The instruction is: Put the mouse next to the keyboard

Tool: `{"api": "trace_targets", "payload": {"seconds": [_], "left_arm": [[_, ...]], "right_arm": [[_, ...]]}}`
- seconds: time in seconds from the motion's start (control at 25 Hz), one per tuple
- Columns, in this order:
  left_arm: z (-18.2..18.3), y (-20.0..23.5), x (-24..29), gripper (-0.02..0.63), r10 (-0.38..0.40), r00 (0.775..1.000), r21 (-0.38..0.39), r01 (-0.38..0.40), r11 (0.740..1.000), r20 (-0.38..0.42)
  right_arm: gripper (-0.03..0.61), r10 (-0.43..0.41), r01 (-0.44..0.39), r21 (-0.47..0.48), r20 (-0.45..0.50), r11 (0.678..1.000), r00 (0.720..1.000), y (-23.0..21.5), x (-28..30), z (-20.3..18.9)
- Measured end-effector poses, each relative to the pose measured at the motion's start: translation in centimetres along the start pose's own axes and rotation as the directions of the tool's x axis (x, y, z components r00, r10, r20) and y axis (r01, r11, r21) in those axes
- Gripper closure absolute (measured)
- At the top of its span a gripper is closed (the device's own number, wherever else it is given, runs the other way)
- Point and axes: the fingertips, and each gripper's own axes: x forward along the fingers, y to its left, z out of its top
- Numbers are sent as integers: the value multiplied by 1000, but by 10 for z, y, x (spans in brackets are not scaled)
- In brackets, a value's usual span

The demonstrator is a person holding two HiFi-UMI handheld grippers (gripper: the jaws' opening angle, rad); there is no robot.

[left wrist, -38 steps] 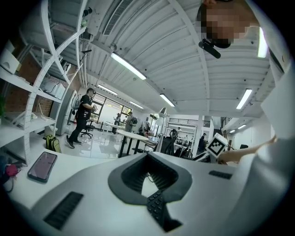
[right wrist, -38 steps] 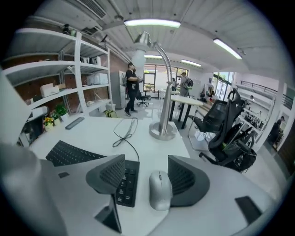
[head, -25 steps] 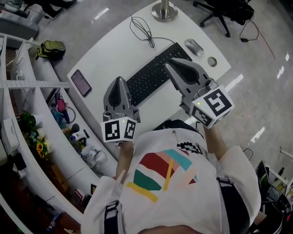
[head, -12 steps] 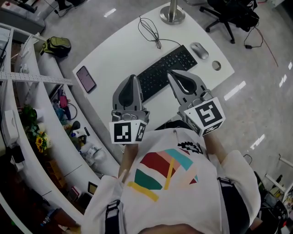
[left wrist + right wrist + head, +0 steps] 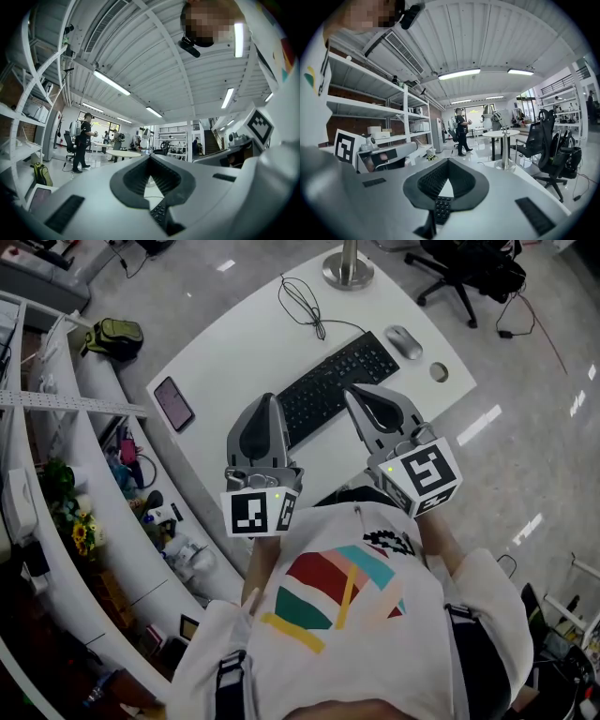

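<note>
Mouse (image 5: 405, 341): on the desk (image 5: 234, 343) just beside the keyboard (image 5: 337, 385), ahead-right of the right gripper (image 5: 354, 395); that and the left gripper (image 5: 268, 401) pinched together on nothing, held high, apparently parked clear.

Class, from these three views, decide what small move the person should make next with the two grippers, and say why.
Probably just lower both grippers to rest. The grey oval mouse already lies beside the right end of the black keyboard on the white desk, and the left gripper and right gripper are both shut, empty and raised off the desk.
</note>
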Motion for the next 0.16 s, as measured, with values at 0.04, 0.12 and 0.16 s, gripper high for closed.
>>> {"api": "trace_targets", "payload": {"seconds": [0.04,0.12,0.16], "left_arm": [[-1,-1,0,581,-1,1000,1,1,1000,-1],[-3,-2,1,581,-3,1000,2,3,1000,-5],[-5,-2,1,581,-4,1000,2,4,1000,-8]], "right_arm": [[566,-2,2,5,-1,1000,1000,-2,-1,-1],[566,-6,6,6,-8,1000,1000,-5,-3,-4],[566,-8,8,4,-10,1000,1000,-6,-4,-5]]}}
